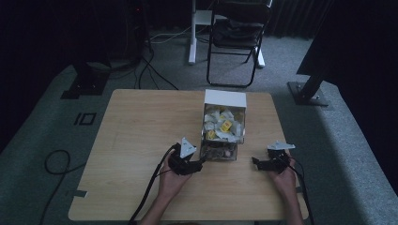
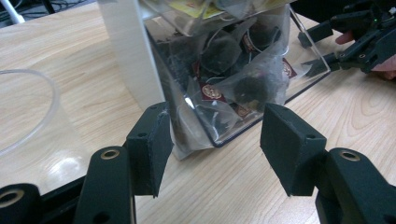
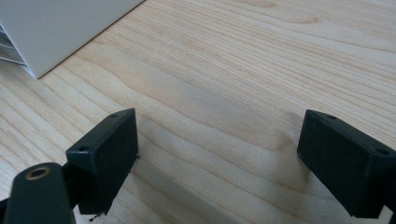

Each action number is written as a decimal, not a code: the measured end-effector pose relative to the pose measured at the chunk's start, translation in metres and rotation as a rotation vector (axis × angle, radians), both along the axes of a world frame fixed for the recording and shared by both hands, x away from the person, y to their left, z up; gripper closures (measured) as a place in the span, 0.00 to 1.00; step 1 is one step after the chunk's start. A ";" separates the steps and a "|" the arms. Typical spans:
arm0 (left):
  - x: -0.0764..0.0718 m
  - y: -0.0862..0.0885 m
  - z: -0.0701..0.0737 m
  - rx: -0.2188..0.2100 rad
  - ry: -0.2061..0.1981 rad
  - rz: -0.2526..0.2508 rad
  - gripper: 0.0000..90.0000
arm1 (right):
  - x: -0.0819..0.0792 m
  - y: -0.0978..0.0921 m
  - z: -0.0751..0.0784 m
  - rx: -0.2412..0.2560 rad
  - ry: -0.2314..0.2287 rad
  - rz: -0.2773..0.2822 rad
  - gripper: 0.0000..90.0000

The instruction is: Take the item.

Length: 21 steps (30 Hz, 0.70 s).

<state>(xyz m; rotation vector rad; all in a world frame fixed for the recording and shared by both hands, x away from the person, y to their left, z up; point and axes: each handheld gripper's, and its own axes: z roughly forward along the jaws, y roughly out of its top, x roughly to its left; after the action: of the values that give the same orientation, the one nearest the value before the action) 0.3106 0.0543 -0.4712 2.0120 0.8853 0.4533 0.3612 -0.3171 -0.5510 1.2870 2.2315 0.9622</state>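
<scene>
Forearms and hands enter from the near edge of the wooden table, each hand carrying a two-jaw gripper. Left gripper lies near the table's middle, its tip at the lower front corner of the clear dispenser box. In the left gripper view the left gripper has its jaws spread wide, one on each side of the near corner of the dispenser box. A clear-wrapped tea bag protrudes from the box's bottom opening and lies on the table between the jaws, touching or nearly touching the left-hand jaw; neither jaw is closed on it. Behind the transparent wall are more tea bags, dark, with small red labels. Right gripper is held to the right of the box and apart from it, pointing toward it. In the right gripper view the right gripper has its jaws spread wide over bare wood, with nothing between them; a white corner of the box appears at upper left. Farther off, the upper section of the dispenser holds light and yellow packets beneath a white top panel. Beyond the table stand a black folding chair and cables on grey carpet.
</scene>
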 end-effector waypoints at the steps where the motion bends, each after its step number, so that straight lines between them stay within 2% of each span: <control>1: 0.000 -0.001 0.000 0.001 -0.002 -0.004 0.49 | 0.000 0.000 0.000 0.000 0.000 0.000 0.14; 21: -0.001 -0.023 -0.006 0.017 -0.008 -0.085 0.53 | 0.000 0.000 0.000 0.000 0.000 0.000 0.14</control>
<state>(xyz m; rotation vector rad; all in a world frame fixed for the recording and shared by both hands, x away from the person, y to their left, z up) 0.3092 0.0311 -0.4767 2.0532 0.7898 0.4226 0.3612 -0.3171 -0.5510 1.2874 2.2316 0.9621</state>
